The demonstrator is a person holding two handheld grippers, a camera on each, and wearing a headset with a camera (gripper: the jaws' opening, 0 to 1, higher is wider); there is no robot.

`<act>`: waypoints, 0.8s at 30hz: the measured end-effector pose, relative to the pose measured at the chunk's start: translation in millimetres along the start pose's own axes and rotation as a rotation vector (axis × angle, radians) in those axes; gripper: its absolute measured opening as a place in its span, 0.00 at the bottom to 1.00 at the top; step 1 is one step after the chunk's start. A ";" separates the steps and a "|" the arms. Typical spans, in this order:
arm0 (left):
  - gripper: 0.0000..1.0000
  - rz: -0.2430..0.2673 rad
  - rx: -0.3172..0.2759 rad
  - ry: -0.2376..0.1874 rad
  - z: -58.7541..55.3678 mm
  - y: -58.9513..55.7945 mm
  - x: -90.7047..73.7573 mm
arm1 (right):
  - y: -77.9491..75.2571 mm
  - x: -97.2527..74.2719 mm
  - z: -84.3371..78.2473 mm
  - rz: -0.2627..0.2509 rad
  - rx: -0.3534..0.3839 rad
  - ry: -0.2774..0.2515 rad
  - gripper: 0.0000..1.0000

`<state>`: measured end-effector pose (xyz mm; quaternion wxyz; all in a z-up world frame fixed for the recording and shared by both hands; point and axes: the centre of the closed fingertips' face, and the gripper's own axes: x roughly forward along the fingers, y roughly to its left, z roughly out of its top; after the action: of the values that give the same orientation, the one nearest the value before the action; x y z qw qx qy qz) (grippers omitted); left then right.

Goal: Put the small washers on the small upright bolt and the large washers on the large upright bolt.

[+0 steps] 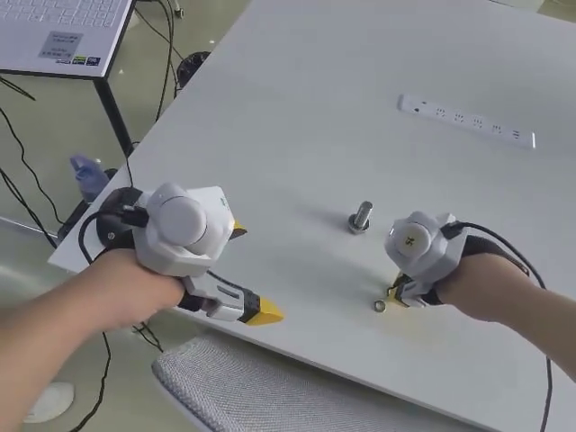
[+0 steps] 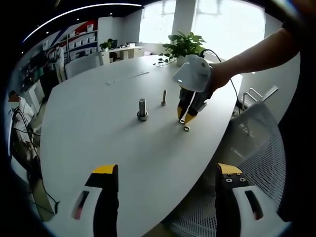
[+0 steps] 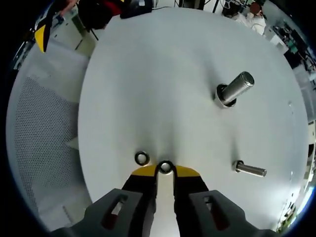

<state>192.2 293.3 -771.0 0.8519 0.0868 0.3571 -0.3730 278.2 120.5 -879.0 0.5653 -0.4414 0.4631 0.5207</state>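
My right gripper is shut on a small steel washer at its yellow tips, low over the white table. A second loose washer lies just left of the tips; it also shows in the head view as a washer beside the right gripper. The large upright bolt stands farther ahead with a washer ring at its base, and the small upright bolt is off to the right. My left gripper hovers open near the table's edge, holding nothing, facing both bolts.
A white power strip lies at the far right of the table. A grey mesh chair sits under the near edge. A laptop rests on a side stand at the upper left, with cables on the floor.
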 end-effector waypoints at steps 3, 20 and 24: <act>0.80 -0.002 0.001 0.003 0.4 -1.1 -0.2 | -1.1 0.0 -0.6 0.000 0.003 0.010 0.11; 0.78 -0.005 0.017 0.012 5.1 1.6 3.7 | -21.4 -21.4 -22.1 0.006 0.119 -0.014 0.12; 0.78 -0.007 0.018 0.011 6.0 2.0 5.5 | -25.5 -27.8 -28.6 -0.001 0.126 -0.009 0.12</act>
<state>199.4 289.1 -770.5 0.8478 0.0953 0.3588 -0.3787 301.0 85.7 -856.4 0.5941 -0.4030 0.4922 0.4923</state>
